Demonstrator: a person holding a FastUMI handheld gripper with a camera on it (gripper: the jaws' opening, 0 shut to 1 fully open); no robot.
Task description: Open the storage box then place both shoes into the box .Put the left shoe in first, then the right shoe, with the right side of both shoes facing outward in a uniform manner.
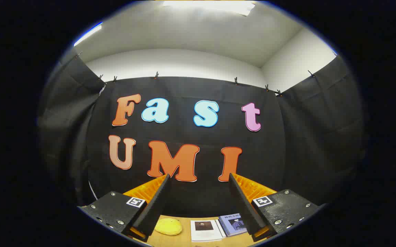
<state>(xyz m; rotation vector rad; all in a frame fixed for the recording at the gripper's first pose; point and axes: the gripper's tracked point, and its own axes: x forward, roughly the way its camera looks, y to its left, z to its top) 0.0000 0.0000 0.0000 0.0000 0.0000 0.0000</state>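
My gripper [198,178] is raised and points at the black cloth wall of the booth. Its two fingers [156,197] stand wide apart with nothing between them. Below and beyond the fingers a strip of wooden table [184,238] shows. No storage box or shoe is in sight from here.
On the table strip between the fingers lie a yellow soft object [168,226], a white booklet [205,230] and a blue booklet [232,224]. The black cloth wall [198,137] closes the booth ahead and on both sides.
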